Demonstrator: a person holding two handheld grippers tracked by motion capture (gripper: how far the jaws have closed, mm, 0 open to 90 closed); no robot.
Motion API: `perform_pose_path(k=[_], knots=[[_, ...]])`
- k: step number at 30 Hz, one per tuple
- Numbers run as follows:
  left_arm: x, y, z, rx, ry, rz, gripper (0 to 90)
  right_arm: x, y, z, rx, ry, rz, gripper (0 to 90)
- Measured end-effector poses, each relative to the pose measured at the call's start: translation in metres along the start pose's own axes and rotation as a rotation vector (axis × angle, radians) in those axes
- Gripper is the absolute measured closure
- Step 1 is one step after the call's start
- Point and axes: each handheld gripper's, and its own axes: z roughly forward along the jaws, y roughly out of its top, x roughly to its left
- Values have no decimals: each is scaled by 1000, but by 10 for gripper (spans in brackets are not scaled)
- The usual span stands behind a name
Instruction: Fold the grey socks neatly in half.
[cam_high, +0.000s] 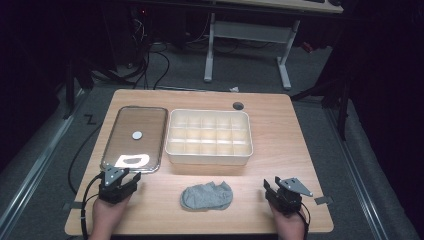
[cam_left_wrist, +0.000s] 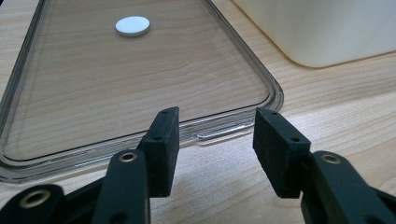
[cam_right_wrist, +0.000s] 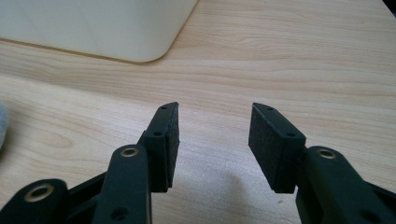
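**Resting grippers, lid, box and sock on a wooden table**

Starting at the left of the high view, the left gripper (cam_high: 118, 184) sits at the near edge of the table (cam_high: 280, 115), held by a hand (cam_high: 107, 217). In the left gripper view its jaws stand well apart with nothing between them, just short of the near rim of a clear flat lid (cam_left_wrist: 135, 84). A small white disc (cam_left_wrist: 132, 26) lies on that lid toward its far end. Just right of the lid stands a cream box (cam_high: 209, 136) divided into small compartments. Nearer the person, in front of the box, a grey sock (cam_high: 207, 195) lies flat on the wood, between the two grippers and apart from both. At the right, the right gripper (cam_high: 281, 194) rests near the table's edge; in the right gripper view its jaws are also wide apart and hold nothing, with bare wood ahead and the box corner beyond.
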Motion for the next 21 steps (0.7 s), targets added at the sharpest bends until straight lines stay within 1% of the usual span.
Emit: perform_pose_path(k=[6,9,12,14,16,18,20,21], knots=[[0,1,1,-2,-7,1,508,2,0,0,-5,3,-7,523],[-1,1,0,-3,-9,2,507,0,-1,-1,-10,7,-3,500],[-2,1,-1,-7,-15,1,504,0,0,-1,-10,10,-1,500],[-4,2,-1,-9,-26,0,505,1,0,-2,-11,33,9,502],[-7,2,-1,-9,-47,4,509,3,1,-4,-17,58,14,517],[-13,3,-2,-13,-70,21,514,6,3,-6,-20,88,15,524],[-21,4,-3,-24,-96,39,526,11,4,-8,-29,125,5,523],[-27,4,-3,-30,-113,51,526,13,5,-9,-31,135,3,519]])
